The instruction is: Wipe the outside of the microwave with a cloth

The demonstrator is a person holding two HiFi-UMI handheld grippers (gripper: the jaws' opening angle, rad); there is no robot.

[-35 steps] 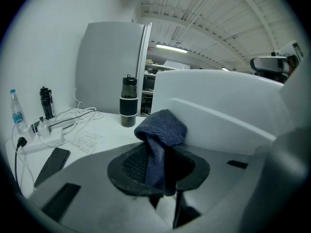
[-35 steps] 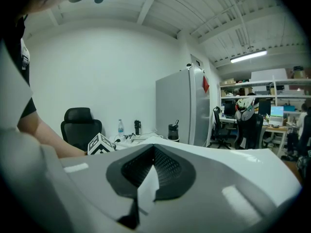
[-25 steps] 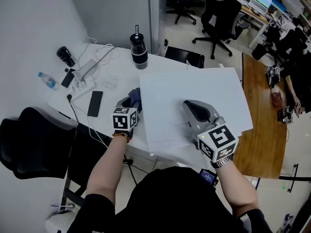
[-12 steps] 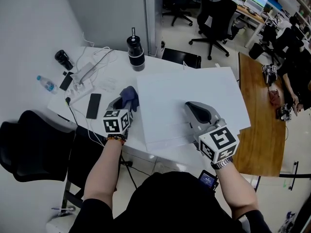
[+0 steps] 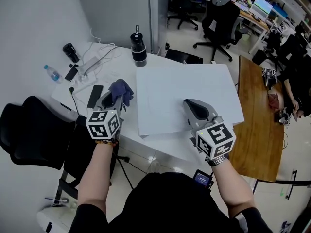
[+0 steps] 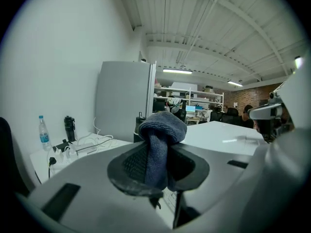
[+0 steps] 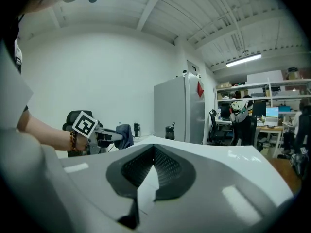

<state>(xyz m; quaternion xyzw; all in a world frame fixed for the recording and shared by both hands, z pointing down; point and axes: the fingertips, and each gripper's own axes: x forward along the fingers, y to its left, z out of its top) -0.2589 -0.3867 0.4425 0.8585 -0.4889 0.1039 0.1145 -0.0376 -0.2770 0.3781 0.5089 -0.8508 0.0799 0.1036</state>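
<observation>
Since a second ago my left gripper [image 5: 113, 100] has risen and drawn toward the left of the frame, off the left edge of the microwave [image 5: 175, 89]. My right gripper [image 5: 191, 105] has kept its place over the white top.

My left fingers are clamped on the blue cloth [image 5: 121, 90], which bunches up between and above the pads. It sits left of centre, just beside the microwave's left side with a gap showing.

My right fingers are closed tip to tip with nothing between them, over the near part of the top.

Farther out on the white worktop [image 5: 112, 68] lie a dark phone [image 5: 94, 96] and a power strip [image 5: 87, 64]. 1 water bottle [image 5: 53, 74] lies at upper left, and 1 black flask [image 5: 138, 50] stands past the microwave's far left corner.
</observation>
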